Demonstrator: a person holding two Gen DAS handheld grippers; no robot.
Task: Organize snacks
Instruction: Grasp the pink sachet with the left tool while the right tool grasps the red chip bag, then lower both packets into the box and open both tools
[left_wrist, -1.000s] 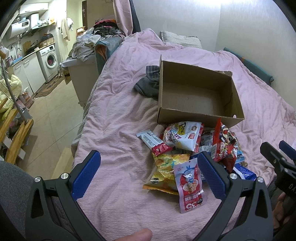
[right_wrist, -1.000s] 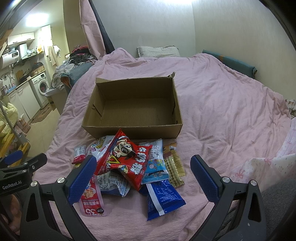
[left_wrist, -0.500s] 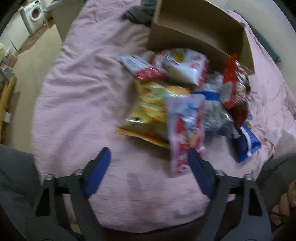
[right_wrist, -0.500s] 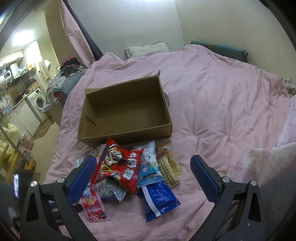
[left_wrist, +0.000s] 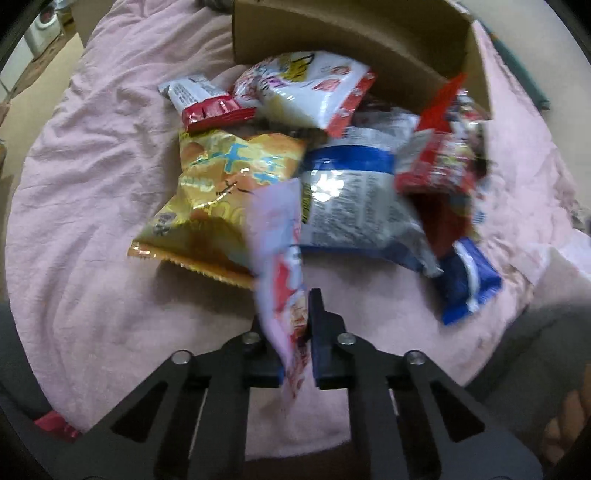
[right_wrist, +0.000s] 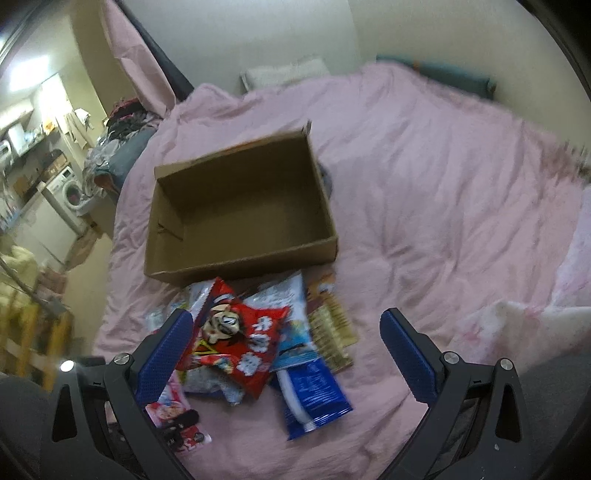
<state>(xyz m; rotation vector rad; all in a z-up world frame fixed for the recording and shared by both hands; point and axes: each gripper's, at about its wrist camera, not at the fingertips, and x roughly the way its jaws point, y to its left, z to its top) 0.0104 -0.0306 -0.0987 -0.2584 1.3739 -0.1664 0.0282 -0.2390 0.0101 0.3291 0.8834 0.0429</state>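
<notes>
My left gripper (left_wrist: 291, 314) points steeply down at the near edge of the snack pile and is shut on the pink-and-red packet (left_wrist: 280, 258), which stands up between its blue pads. In the right wrist view the same packet (right_wrist: 173, 410) lies at the lower left with dark fingers on it. Behind it lie a yellow bag (left_wrist: 221, 184), a white bag (left_wrist: 306, 88) and a blue-and-white bag (left_wrist: 351, 199). The open cardboard box (right_wrist: 240, 258) sits empty just beyond the pile. My right gripper (right_wrist: 286, 321) is open above the red bag (right_wrist: 236, 339) and the blue packet (right_wrist: 314, 398), holding nothing.
Everything rests on a pink bedspread (right_wrist: 443, 184). The bed's left edge drops to the floor, with a washing machine (right_wrist: 70, 192) and a heap of clothes (right_wrist: 122, 129) beyond. A pillow (right_wrist: 284, 74) lies at the head by the wall.
My left gripper has dropped and tipped down onto the pile, and its jaws have gone from wide open to shut on the pink packet. The right gripper has shifted and rolled slightly, still open.
</notes>
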